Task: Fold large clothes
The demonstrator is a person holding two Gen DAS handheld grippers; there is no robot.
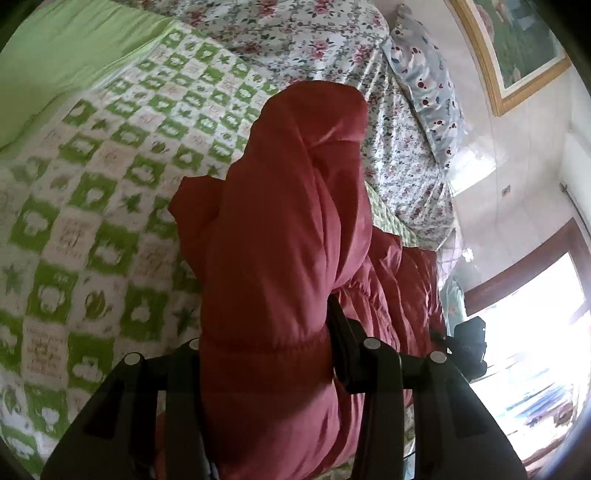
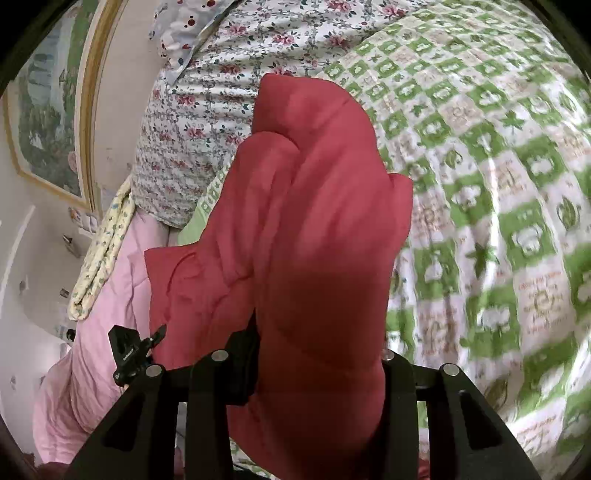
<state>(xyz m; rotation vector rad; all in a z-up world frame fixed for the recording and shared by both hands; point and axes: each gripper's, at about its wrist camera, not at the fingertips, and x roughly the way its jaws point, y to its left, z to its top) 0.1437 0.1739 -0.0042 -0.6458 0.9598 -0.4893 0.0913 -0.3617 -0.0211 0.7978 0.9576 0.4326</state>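
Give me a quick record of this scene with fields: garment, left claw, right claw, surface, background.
garment: red padded jacket, bunched up
left claw: left claw shut on the jacket's elastic hem
right claw: right claw shut on a thick fold of it
surface: green checked quilt
background: floral bedding, framed picture, pink quilt

Home bedroom: quilted bed (image 1: 92, 221), pillow (image 1: 424, 74)

A green-and-white checked quilt (image 1: 92, 206) fills the left; a rose-printed floral sheet (image 1: 295, 33) lies at top; a gold-framed painting (image 1: 517, 48) hangs upper right.
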